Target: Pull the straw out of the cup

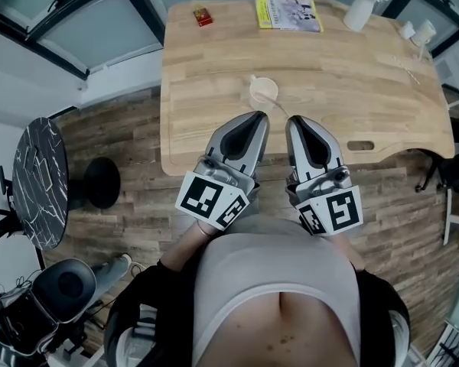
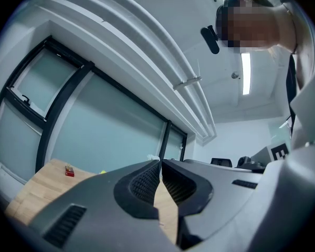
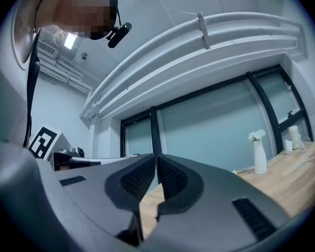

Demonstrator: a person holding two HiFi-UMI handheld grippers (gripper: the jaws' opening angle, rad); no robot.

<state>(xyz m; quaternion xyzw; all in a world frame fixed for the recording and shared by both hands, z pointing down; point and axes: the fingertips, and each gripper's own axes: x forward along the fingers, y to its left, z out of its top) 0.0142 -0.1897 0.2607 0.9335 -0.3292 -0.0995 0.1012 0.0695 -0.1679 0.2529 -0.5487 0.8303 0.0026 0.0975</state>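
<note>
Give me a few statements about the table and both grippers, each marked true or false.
1. The cup stands on the wooden table with the straw in it. True.
2. The right gripper holds the straw. False: its jaws are shut on nothing, short of the cup.
3. The left gripper has its jaws wide apart. False: they are together.
4. A white vase stands near the table's far edge. True.
</note>
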